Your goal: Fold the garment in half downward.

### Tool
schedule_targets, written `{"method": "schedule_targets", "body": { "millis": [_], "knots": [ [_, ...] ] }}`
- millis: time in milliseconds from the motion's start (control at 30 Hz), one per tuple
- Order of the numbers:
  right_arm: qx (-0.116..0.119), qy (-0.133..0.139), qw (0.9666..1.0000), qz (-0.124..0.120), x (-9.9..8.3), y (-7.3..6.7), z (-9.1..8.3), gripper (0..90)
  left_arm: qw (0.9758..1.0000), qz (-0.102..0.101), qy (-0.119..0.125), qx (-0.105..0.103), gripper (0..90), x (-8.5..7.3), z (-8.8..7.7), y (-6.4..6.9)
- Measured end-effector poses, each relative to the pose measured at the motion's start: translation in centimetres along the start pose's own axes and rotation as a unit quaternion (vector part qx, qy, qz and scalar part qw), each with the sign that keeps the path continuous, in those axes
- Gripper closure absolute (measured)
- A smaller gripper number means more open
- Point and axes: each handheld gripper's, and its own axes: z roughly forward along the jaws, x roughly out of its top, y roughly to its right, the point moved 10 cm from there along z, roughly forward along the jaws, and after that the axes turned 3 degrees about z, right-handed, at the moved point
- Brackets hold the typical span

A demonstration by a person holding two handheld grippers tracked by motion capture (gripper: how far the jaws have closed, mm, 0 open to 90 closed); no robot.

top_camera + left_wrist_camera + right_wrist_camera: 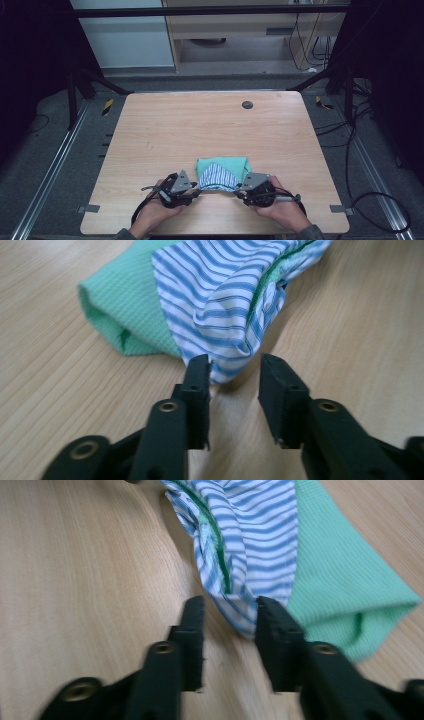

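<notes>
The bench (165, 130) is matt, grained wood; the garment (220, 300) is soft cloth, ribbed green and striped.

Light wood-grain table (165, 130), rounded corners, metal brackets at both near edges. Small dark round cap (247, 104) is set in the top near the far edge. Folded green garment with blue-and-white striped lining (222, 173) lies flat near the front edge, centre.

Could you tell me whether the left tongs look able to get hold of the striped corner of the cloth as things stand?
Probably yes. The left tongs stand open right at the striped corner of the cloth, with bare table around them and nothing between. The right tongs sit at the far corner, clear of them.
</notes>
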Motion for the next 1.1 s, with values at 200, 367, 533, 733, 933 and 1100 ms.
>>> {"method": "schedule_targets", "body": {
  "millis": [200, 367, 533, 733, 933, 1100],
  "knots": [
    [-0.036, 0.005, 0.998, 0.052, -1.4, 2.0, -2.1, 34.9, 0.998, -0.051, 0.009, 0.035, 35.3, -0.7, -1.5, -2.7],
    [-0.095, 0.007, 0.9886, 0.117, -2.6, 5.2, -2.9, 18.4, 0.9942, -0.086, 0.014, 0.063, 21.3, -1.3, -1.9, -5.0],
    [-0.123, 0.006, 0.9793, 0.16, -3.3, 7.5, -2.7, 10.6, 0.991, -0.107, 0.009, 0.081, 15.6, -2.0, -2.1, -6.8],
    [-0.143, 0.017, 0.9688, 0.202, -3.2, 9.3, -2.1, 8.5, 0.9874, -0.125, 0.008, 0.097, 12.0, -2.7, -2.5, -8.2],
    [-0.15, 0.007, 0.9658, 0.211, -3.4, 10.5, -1.3, 7.4, 0.9848, -0.136, 0.004, 0.108, 10.4, -3.0, -2.9, -9.6],
    [-0.161, -0.005, 0.9607, 0.226, -3.8, 12.0, -1.1, 7.4, 0.9846, -0.141, -0.005, 0.104, 7.3, -2.8, -2.8, -10.7]
  ]
}}
